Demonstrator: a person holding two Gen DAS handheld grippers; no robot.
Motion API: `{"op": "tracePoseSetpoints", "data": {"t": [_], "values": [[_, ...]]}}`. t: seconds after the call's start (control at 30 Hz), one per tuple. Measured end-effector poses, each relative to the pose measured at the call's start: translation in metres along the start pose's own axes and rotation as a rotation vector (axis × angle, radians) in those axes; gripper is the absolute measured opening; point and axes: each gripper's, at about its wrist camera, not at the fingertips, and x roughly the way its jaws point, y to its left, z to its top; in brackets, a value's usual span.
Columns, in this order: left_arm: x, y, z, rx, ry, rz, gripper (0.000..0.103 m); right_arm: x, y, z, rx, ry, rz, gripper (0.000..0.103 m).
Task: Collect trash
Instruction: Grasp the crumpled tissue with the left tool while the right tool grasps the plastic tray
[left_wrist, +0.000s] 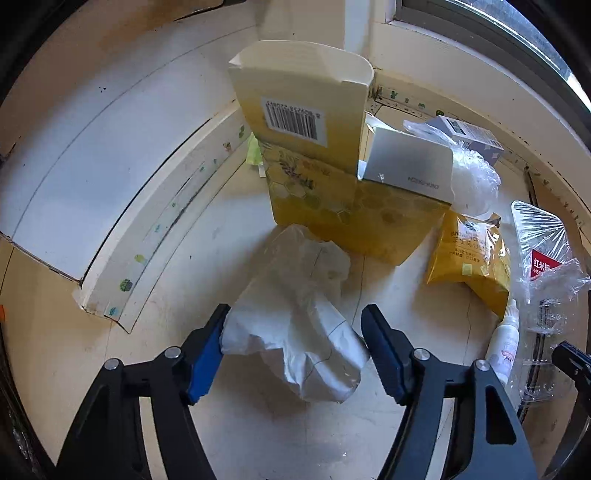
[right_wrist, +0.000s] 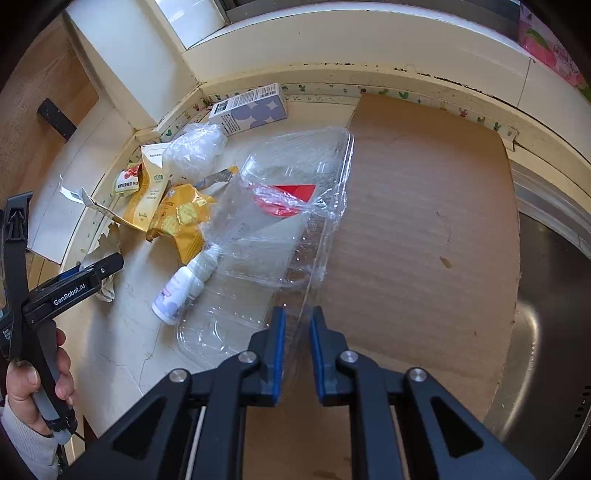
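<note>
trash is scattered on the counter (right_wrist: 122, 354). a crumpled white bag (left_wrist: 295, 328) is held between the wide-set jaws of the left gripper (left_wrist: 295, 350), w/ a yellow carton (left_wrist: 317, 162) just past it at 12 o'clock. a yellow snack pack (left_wrist: 469, 258) lies at 2 o'clock, a small white bottle (left_wrist: 504, 343) at 3. the right gripper (right_wrist: 297, 350) is closed narrow on the edge of a clear plastic tray (right_wrist: 295, 206), which is partly over cardboard (right_wrist: 424, 221). a purple box (right_wrist: 247, 109) sits at 11 o'clock.
</note>
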Motion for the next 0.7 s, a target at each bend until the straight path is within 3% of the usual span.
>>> {"op": "tracePoseSetpoints", "data": {"t": [0.1, 0.37, 0.7], "values": [[0.003, -0.004, -0.002, -0.003, -0.011, 0.006, 0.068, -0.001, -0.001, -0.002, 0.002, 0.007, -0.001, 0.010], [-0.014, 0.006, -0.016, -0.046, -0.043, -0.025, 0.050, -0.003, -0.009, -0.005, 0.023, 0.009, 0.003, 0.008], [-0.044, 0.016, -0.033, -0.077, -0.068, -0.039, 0.046, -0.017, -0.018, -0.009, 0.094, -0.045, 0.049, 0.006]]}}
